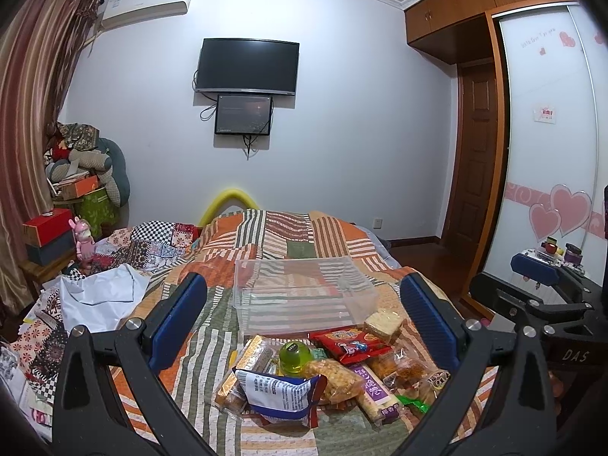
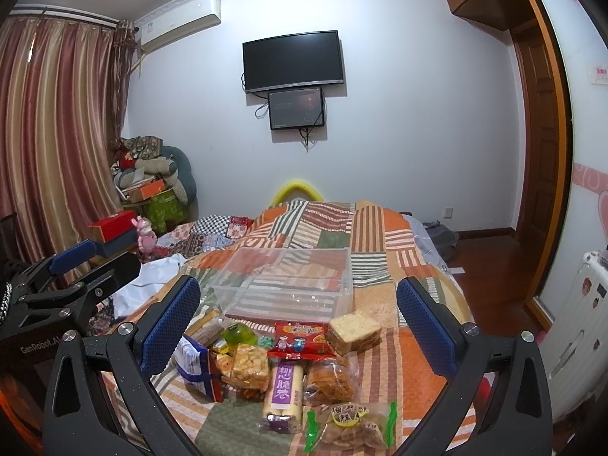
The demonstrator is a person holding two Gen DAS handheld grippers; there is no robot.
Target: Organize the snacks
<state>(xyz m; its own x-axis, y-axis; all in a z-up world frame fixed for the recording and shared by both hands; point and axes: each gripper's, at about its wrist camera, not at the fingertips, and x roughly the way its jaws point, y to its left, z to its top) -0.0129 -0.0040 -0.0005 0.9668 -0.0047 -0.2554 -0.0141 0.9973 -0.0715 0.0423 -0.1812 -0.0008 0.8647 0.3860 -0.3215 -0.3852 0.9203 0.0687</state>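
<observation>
A pile of wrapped snacks lies on the patchwork bed quilt: a blue-white packet, a green jelly cup, a red packet, a purple-label roll and a cake slice. Behind them stands an empty clear plastic box, also in the right wrist view. My left gripper is open above the pile, holding nothing. My right gripper is open above the pile too, empty. Each gripper shows at the other view's edge.
White cloth and patterned fabric lie on the bed's left. Boxes and a pink toy stand on a side table by the curtain. A wardrobe and a doorway are on the right. A TV hangs on the far wall.
</observation>
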